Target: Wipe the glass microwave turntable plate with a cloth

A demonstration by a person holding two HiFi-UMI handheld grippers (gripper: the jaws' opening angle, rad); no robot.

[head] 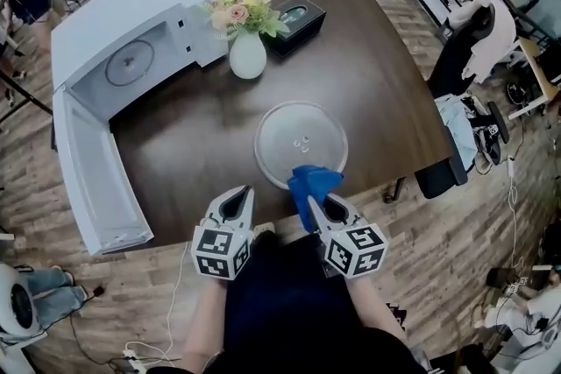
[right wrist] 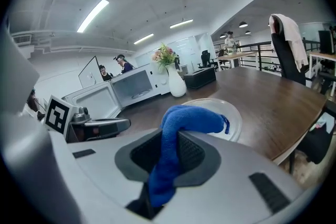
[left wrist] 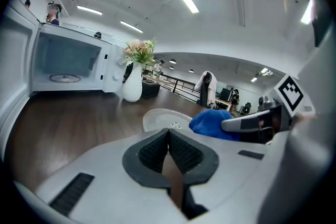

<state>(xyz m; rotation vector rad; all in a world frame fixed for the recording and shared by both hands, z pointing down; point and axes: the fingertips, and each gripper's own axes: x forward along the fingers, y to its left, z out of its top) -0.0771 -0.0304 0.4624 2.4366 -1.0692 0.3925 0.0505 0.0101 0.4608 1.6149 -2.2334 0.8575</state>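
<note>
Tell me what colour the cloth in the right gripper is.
Solid blue. The cloth shows best in the right gripper view, pinched between the jaws.

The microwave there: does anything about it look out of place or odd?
Yes. The microwave has its door wide open, and its glass turntable plate lies out on the table in front of the vase instead of inside the oven. Nothing looks spilled or broken.

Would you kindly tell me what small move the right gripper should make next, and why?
Probably ease the right gripper forward and down to press the cloth onto the plate. Its jaws clamp the cloth, which sits only at the plate's near rim.
</note>
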